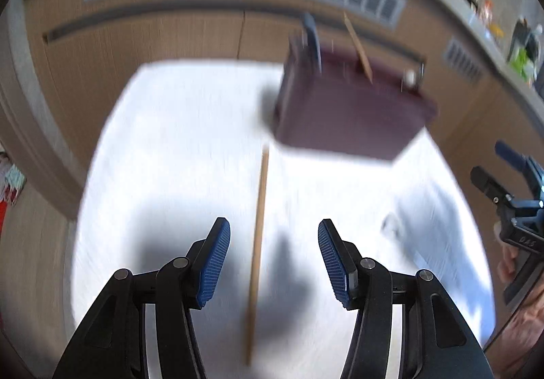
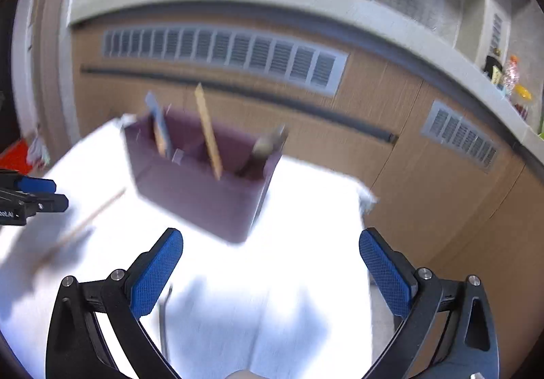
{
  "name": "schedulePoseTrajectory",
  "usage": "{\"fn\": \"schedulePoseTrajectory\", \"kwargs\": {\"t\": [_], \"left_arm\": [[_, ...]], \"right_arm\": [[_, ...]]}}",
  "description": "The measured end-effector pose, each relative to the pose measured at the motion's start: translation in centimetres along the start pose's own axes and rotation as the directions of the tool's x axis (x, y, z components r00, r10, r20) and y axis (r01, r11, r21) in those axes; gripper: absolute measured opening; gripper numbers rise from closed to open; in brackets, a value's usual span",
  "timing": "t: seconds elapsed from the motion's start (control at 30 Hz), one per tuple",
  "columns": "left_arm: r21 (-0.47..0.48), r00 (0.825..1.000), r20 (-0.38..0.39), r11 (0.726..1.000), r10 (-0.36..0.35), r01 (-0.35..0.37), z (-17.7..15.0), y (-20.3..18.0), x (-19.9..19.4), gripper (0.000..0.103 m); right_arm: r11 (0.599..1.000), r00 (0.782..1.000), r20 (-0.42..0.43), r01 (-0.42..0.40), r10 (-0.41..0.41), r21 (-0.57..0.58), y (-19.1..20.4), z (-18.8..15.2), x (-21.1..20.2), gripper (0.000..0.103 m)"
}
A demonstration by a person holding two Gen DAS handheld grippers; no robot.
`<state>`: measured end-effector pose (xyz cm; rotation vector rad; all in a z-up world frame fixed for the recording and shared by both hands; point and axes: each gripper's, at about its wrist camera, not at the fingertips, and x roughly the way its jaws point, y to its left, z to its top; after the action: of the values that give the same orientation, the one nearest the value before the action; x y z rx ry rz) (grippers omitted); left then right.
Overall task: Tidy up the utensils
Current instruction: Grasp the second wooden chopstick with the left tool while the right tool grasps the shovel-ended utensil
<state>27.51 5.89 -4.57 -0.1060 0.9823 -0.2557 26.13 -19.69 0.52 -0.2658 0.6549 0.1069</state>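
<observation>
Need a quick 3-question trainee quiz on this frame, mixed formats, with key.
1. True or false: the left claw is shut on the loose chopstick.
2. Which stands in the maroon holder? A) a chopstick B) a plate C) a cup
3. Fill in: the loose chopstick lies on the white ___.

Key:
1. False. Both the left claw and the right claw are open and hold nothing; the chopstick lies between the left claw's fingers in that view, ungripped.
2. A.
3. Table.
</observation>
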Motion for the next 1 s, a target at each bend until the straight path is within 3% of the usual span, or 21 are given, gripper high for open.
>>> {"fn": "schedulePoseTrajectory", "kwargs": {"t": [0.2,0.33,0.4,0.67,0.73,0.8,0.87,0.97,1.0], "left_arm": [[-0.006,0.999,-0.052,1.0,0.009,-0.01,-3.4,-0.9,2.0,0.055],[0.023,0.997,-0.063,0.999,-0.032,0.033,-4.8,-2.4,1.5,0.055],[0.037,0.996,-0.071,0.998,-0.05,0.053,-5.5,-3.1,1.1,0.054],[0.137,0.984,-0.13,0.98,-0.125,0.143,-8.6,-6.9,-0.4,0.054],[0.139,0.979,-0.148,0.977,-0.139,0.16,-9.0,-7.0,-0.8,0.054],[0.118,0.977,-0.158,0.979,-0.145,0.164,-9.3,-6.7,-1.3,0.054],[0.071,0.976,-0.156,0.984,-0.152,0.165,-9.2,-5.8,-1.7,0.054],[-0.002,0.983,-0.135,0.992,-0.126,0.127,-8.3,-4.0,-2.3,0.054],[-0.031,0.982,-0.136,0.992,-0.128,0.125,-7.8,-3.5,-2.2,0.053]], "right_arm": [[0.983,0.976,-0.125,-0.182,0.179,-0.01,2.4,-4.4,0.7,0.099],[0.964,0.944,-0.212,-0.265,0.254,-0.026,4.2,-6.0,1.1,0.07],[0.95,0.92,-0.25,-0.313,0.301,-0.007,4.2,-7.1,0.6,0.07],[0.968,0.939,-0.241,-0.252,0.244,0.0,3.9,-9.1,-1.3,0.069],[0.963,0.933,-0.242,-0.265,0.268,0.045,3.5,-8.6,-0.5,0.047],[0.953,0.917,-0.256,-0.295,0.304,0.073,3.5,-8.3,0.3,0.032],[0.946,0.909,-0.263,-0.314,0.323,0.077,4.0,-7.9,1.4,0.03],[0.956,0.916,-0.277,-0.294,0.288,0.022,5.0,-7.7,2.2,0.024],[0.958,0.919,-0.281,-0.288,0.276,-0.003,5.3,-7.6,2.1,0.01]]}}
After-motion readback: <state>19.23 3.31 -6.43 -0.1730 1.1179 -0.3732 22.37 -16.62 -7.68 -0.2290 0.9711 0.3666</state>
